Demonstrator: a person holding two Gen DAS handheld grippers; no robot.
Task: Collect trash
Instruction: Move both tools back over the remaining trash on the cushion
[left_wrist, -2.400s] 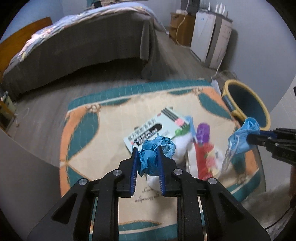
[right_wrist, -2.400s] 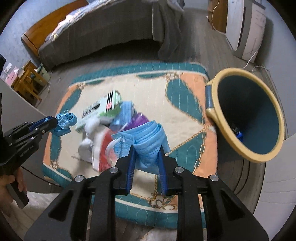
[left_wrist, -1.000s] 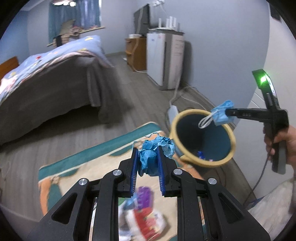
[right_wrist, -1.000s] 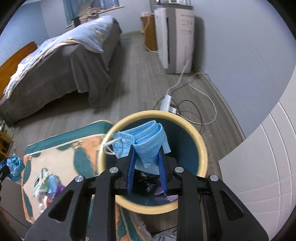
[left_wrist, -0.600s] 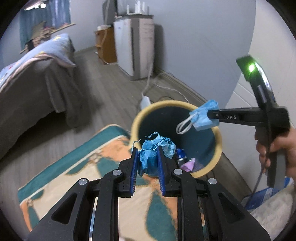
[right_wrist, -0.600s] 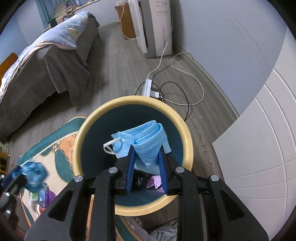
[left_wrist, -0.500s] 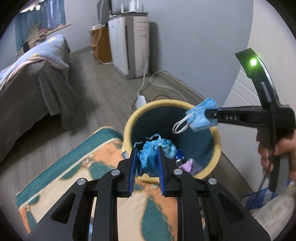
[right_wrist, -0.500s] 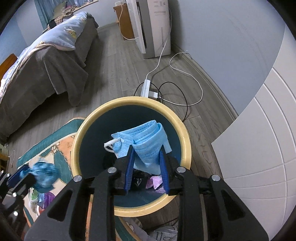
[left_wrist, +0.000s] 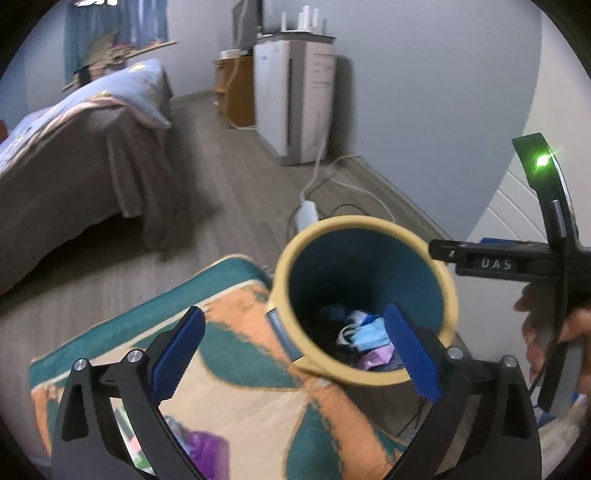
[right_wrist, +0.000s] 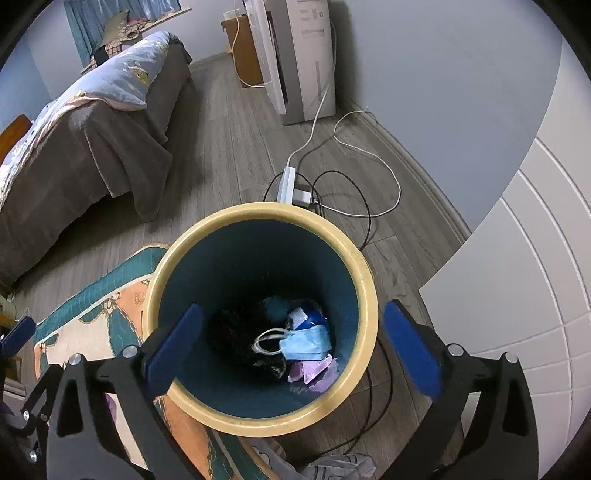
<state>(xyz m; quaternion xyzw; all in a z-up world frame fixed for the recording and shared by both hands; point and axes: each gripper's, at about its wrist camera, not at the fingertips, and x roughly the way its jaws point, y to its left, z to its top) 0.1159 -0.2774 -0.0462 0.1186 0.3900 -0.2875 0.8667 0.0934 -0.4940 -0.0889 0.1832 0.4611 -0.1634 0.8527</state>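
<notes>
Both my tongs, left (left_wrist: 293, 349) and right (right_wrist: 291, 349), opening wide and empty over the bin (right_wrist: 364, 277), mask (right_wrist: 306, 343) now inside with other scraps, more trash (left_wrist: 203, 452) left on the mat (left_wrist: 240, 398).

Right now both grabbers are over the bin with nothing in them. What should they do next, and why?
Probably swing back to the rug for more trash. Both the left gripper and right gripper are opening with nothing between them, the blue mask lies in the bin, and a purple wrapper remains on the rug.
</notes>
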